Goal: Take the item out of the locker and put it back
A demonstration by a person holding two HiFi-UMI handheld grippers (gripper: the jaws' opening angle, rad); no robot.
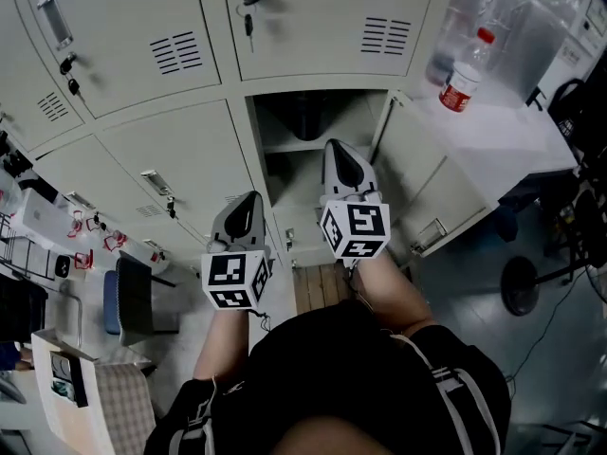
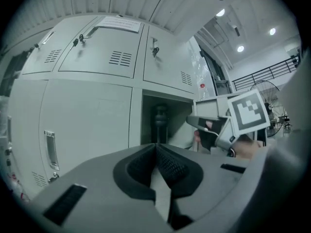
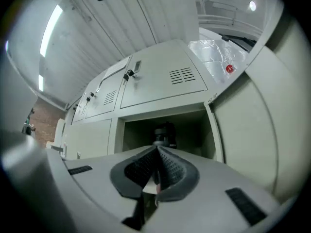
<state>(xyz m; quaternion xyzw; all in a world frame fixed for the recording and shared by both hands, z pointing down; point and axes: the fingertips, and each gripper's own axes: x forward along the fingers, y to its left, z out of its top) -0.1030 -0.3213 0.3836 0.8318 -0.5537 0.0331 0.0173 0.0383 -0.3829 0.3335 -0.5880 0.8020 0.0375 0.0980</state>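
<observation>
Far left: closed locker doors (image 1: 142, 45) with vents and handles; a dark chair (image 1: 133, 297) stands on the floor beside them.
Left hand-held gripper (image 1: 248, 205) (image 2: 155, 148): clenched on nothing, its jaws meeting tip to tip. It is held in front of a closed door just left of the open compartment.
Keys (image 1: 248, 22): hang from the lock of the shut door above the open compartment.
Open locker (image 1: 258, 131) (image 3: 116, 135): middle of the bank, with a shelf (image 1: 294, 146) across its inside.
Item (image 1: 305, 114) (image 2: 161, 118) (image 3: 165, 131): dark and roughly cylindrical, upright on the shelf toward the far wall of the open locker. Neither gripper touches it.
Right hand-held gripper (image 1: 340, 152) (image 3: 158, 150) (image 2: 190, 121): clenched, with nothing between the jaws. It points into the locker's mouth, nearer than the item and apart from it.
Door (image 1: 427, 192): swung open to the right of the compartment.
Far right: a bottle (image 1: 462, 79) with a red cap and label stands on a white table (image 1: 503, 131); a fan (image 1: 522, 285) stands on the floor.
</observation>
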